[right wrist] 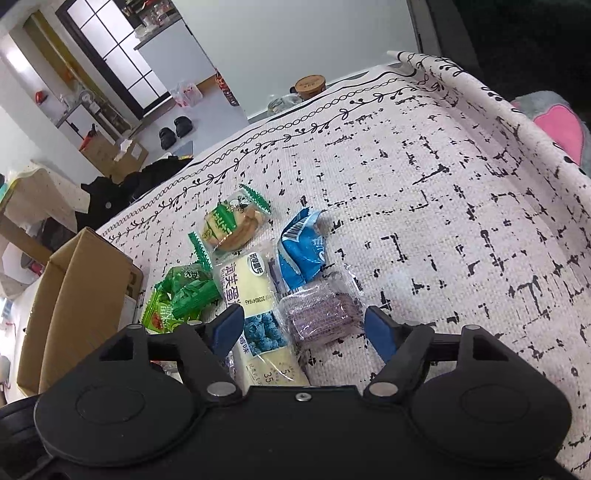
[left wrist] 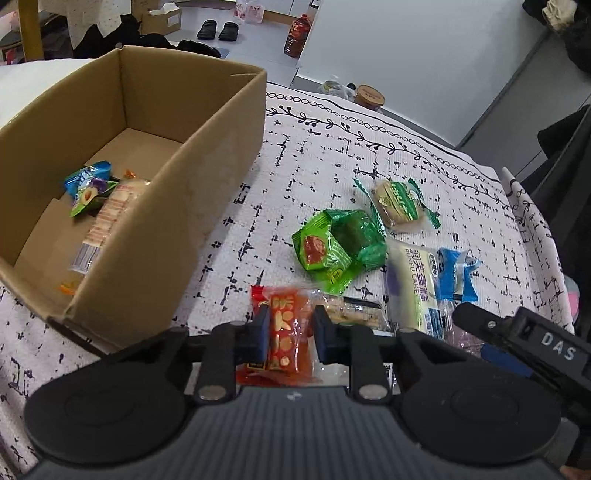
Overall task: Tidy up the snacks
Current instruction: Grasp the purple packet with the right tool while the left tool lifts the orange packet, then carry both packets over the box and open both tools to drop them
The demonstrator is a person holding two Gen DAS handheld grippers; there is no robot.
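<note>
My left gripper [left wrist: 289, 334] is shut on a red snack packet [left wrist: 286, 336], low over the patterned tablecloth, right of the open cardboard box [left wrist: 207, 155]. The box holds a blue-green packet [left wrist: 88, 184] and a long wafer packet [left wrist: 107, 221]. On the cloth lie green packets [left wrist: 332, 247], a round green-wrapped cake [left wrist: 399, 203], a white blueberry cake bar [left wrist: 410, 284] and a blue packet [left wrist: 456, 273]. My right gripper [right wrist: 303, 325] is open, its jaws either side of the blueberry bar [right wrist: 258, 314] and a purple cake in clear wrap [right wrist: 321, 314]. The right gripper also shows in the left wrist view [left wrist: 517, 332].
The tablecloth's right edge [right wrist: 535, 122] drops off beside a grey and pink cushion [right wrist: 561, 125]. A jar with a wooden lid [right wrist: 310, 86] stands past the far edge. Shoes [left wrist: 218, 29] and a dark bottle [left wrist: 297, 35] are on the floor beyond.
</note>
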